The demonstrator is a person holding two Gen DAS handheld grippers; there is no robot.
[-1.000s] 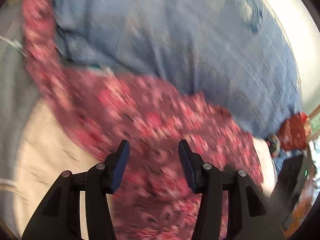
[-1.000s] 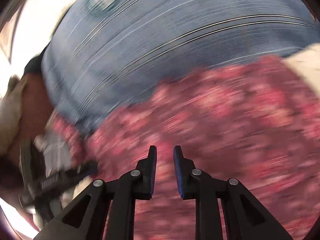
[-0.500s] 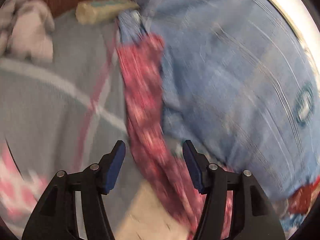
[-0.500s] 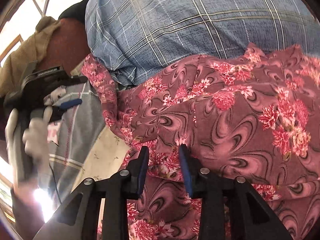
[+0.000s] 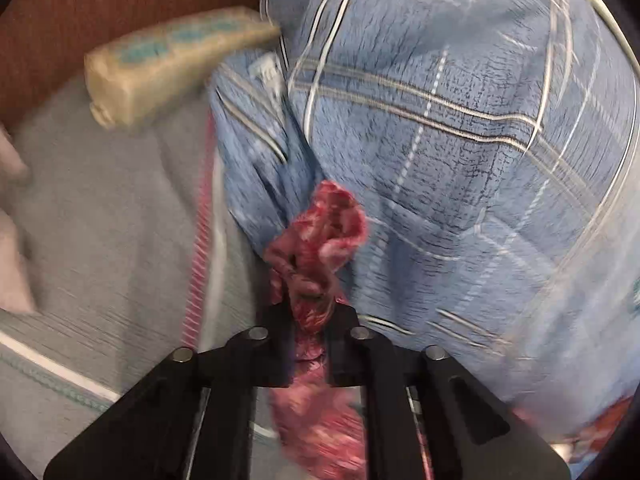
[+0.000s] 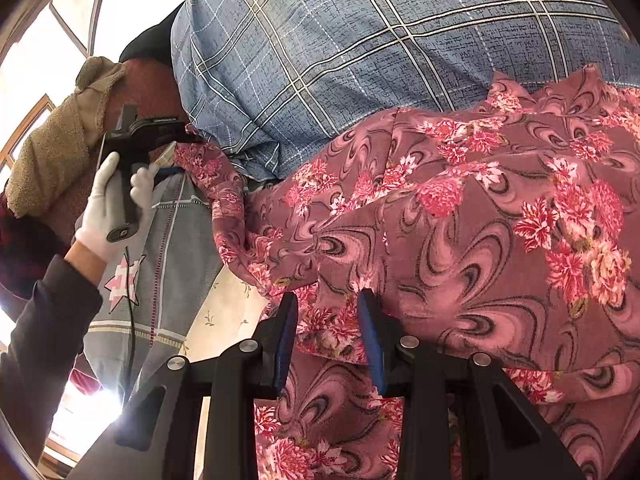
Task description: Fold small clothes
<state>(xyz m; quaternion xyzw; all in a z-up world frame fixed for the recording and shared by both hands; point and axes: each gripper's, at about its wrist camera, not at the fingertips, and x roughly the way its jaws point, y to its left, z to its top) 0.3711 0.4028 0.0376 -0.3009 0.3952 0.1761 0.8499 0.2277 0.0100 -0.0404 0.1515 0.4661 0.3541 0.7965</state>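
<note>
- My left wrist view is smeared; the beige packet point(image 5: 168, 60) at upper left has unreadable markings.
- The left tongs point(image 5: 310, 320) hide their pads behind the bunched floral garment point(image 5: 320, 240).
- The floral garment runs off my right view's right edge.

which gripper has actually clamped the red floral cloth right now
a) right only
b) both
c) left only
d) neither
c: in the left wrist view the left gripper has its fingers pinched on a bunched edge of the red floral cloth, while in the right wrist view the right gripper has its blue pads apart, only straddling a fold of that cloth.
</note>
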